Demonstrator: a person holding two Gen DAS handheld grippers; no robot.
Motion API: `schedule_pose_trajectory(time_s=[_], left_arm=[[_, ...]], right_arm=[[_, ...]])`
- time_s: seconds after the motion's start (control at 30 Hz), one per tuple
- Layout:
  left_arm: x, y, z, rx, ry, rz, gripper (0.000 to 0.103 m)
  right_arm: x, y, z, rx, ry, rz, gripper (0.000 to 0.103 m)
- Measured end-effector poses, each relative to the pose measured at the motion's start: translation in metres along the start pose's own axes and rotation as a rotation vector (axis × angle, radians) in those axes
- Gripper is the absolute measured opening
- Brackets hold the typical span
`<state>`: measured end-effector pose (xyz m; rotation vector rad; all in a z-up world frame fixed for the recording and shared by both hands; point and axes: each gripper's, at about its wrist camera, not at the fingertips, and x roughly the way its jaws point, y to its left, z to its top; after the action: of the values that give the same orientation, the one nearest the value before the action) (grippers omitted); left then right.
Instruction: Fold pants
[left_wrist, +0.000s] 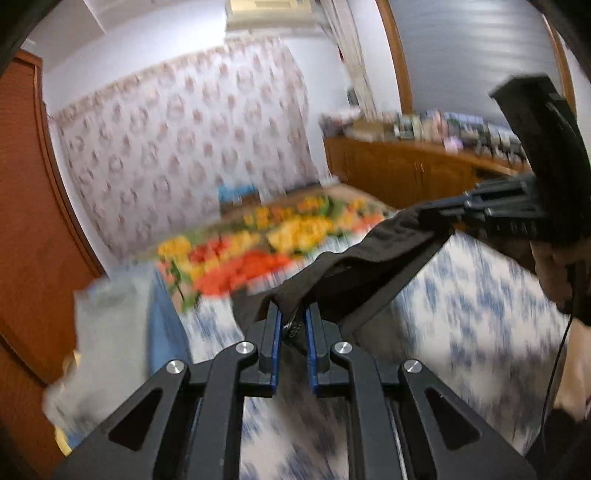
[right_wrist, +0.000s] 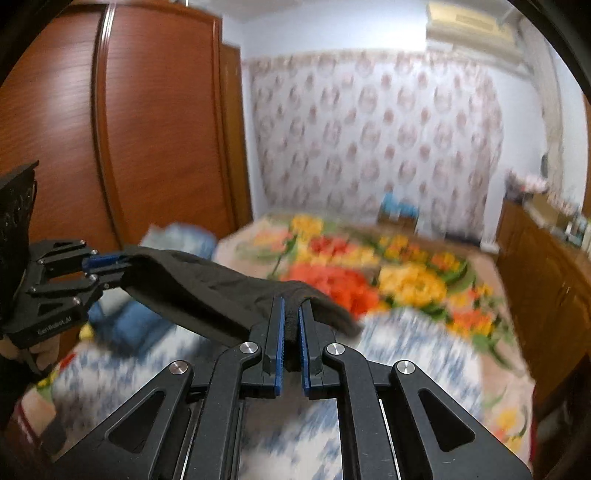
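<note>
This was a bedroom in a home. A bed (right_wrist: 424, 332) filled the middle of the room, spread with a blue-and-white patterned cover (right_wrist: 406, 354) near the camera and a bright blanket of red, orange and yellow flowers (right_wrist: 354, 273) farther off. A tall reddish-brown wooden wardrobe (right_wrist: 155, 122) stood on the left. The far wall was hung with a pale curtain (right_wrist: 369, 129) printed with pinkish rosettes, and an air conditioner (right_wrist: 469, 26) was mounted high above it. Along the right ran a low wooden cabinet (left_wrist: 406, 170), its top crowded with small household items too blurred to make out.
</note>
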<state>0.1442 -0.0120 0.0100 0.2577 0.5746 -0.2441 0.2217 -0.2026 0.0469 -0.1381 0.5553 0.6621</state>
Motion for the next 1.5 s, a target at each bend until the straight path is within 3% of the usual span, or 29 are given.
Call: schedule_pose_trajectory(time_s=[0.2, 0.37, 0.93, 1.5], left_arm=[[-0.004, -0.036, -0.056, -0.022, 0.084, -0.055, 0.01], [-0.014, -0.047, -0.073, -0.034, 0.091, -0.076, 0.01], [-0.031, -0.056, -0.12, -0.129, 0.107, -0.098, 0.011], [-0.049, -0.063, -0.126, -0.167, 0.091, -0.123, 0.011]], right_arm=[[0.018, 0.014, -0.075, 0.025, 0.166, 0.03, 0.004], [0.01, 0.026, -0.105, 0.029, 0.201, 0.025, 0.004], [-0.011, 0.054, -0.157, 0.08, 0.227, 0.039, 0.004], [-0.023, 0.057, -0.174, 0.1, 0.2, 0.037, 0.004]])
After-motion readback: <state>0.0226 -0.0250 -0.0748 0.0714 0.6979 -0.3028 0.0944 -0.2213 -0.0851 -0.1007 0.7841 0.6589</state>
